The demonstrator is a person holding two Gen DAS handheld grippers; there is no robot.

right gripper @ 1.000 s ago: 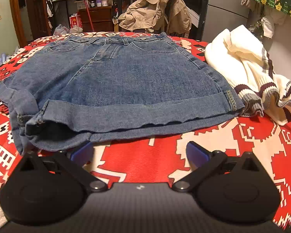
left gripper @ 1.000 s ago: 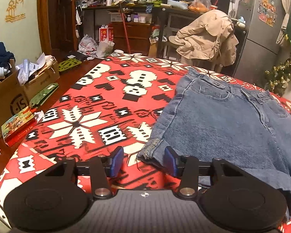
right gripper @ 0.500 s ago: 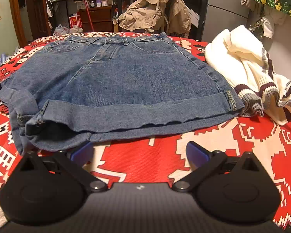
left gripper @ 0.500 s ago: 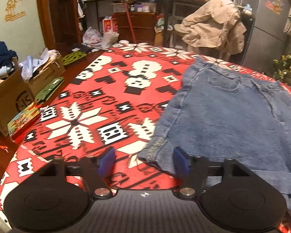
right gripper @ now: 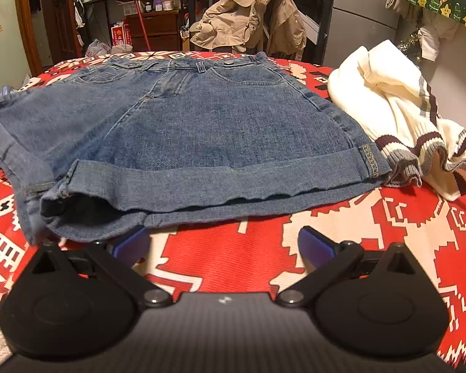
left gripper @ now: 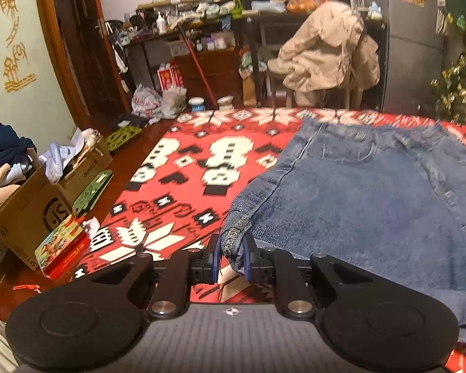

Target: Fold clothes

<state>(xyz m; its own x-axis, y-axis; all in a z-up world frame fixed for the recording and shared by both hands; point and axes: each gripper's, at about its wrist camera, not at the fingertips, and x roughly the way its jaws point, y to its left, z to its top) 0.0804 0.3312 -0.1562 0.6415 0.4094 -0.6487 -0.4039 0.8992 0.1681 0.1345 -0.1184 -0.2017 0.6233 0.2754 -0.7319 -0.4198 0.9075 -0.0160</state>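
My left gripper (left gripper: pixel 230 257) has its blue pads pinched together on the cuffed hem corner of the denim shorts (left gripper: pixel 373 205), and that corner is raised a little off the red patterned tablecloth (left gripper: pixel 183 186) while the rest of the garment lies flat to the right. The waistband sits at the far end of the shorts from me, the cuffed leg openings at the near end.

From my right wrist camera the denim shorts (right gripper: pixel 202 130) are spread across the tablecloth (right gripper: pixel 233 255) with the rolled hem facing me. My right gripper (right gripper: pixel 223 244) has its fingers wide apart and holds nothing; its left pad (right gripper: pixel 130 244) sits just at the near edge of the hem, partly under the overhanging fabric, and I cannot tell if it touches. The right pad (right gripper: pixel 315 245) is over bare tablecloth.

A cream sweater with maroon and grey stripes (right gripper: pixel 404 108) is heaped just beside the right edge of the shorts, its ribbed cuff touching the hem corner. A beige jacket (right gripper: pixel 251 15) hangs over a chair beyond the table. On the floor to my left stands a cardboard box (left gripper: pixel 30 205) full of clothes
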